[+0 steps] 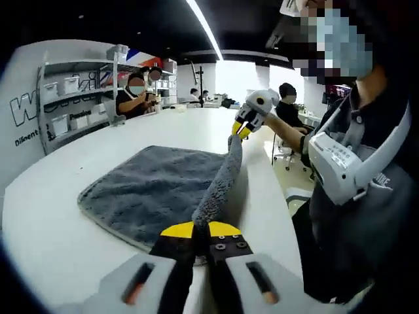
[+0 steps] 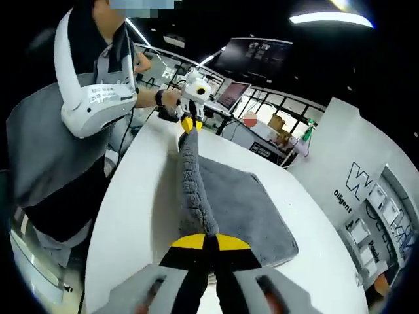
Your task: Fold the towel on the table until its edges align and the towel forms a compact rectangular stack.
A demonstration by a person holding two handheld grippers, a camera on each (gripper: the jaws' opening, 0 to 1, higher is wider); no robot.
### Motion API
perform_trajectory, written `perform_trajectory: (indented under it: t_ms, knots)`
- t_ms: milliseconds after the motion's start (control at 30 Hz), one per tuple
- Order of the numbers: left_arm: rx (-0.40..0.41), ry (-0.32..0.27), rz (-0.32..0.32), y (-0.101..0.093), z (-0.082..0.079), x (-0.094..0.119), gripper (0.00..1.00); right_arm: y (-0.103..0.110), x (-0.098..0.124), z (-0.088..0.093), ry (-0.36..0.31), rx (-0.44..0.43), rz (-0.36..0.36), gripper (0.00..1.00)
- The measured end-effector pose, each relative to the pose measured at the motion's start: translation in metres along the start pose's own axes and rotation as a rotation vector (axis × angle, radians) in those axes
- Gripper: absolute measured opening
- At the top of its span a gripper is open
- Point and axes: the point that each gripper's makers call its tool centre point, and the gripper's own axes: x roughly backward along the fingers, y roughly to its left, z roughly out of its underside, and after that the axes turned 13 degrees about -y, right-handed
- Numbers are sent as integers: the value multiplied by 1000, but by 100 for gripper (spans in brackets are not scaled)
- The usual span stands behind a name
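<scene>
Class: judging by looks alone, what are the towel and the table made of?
Towel: grey plush cloth, probably microfibre; its fuzzy nap and limp drape between the left gripper and right gripper suggest so. Table: smooth white top, possibly laminate; unclear.

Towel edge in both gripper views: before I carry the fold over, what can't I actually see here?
- Left gripper view: the towel corner inside the left gripper is covered by its closed jaws.
- Left gripper view: the table under the lifted edge is hidden by the raised fold.
- Right gripper view: the right gripper covers its corner; the towel's underside cannot be seen.
- Both views: shelf labels are too small to read.
</scene>
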Motion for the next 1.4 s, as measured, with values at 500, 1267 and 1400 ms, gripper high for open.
perform_trajectory:
  t_ms: [500,1267,1400]
  knots:
    - [-145,159,-121,51,11,-25,7,-51,-3,43,155,19,86,3]
    - [-208,274,-147,74,48,-35,10,-62,-24,87,157,-88,109,6]
    - [-143,204,-190,80,43,-29,14,-66,-21,85,109,-134,144,9]
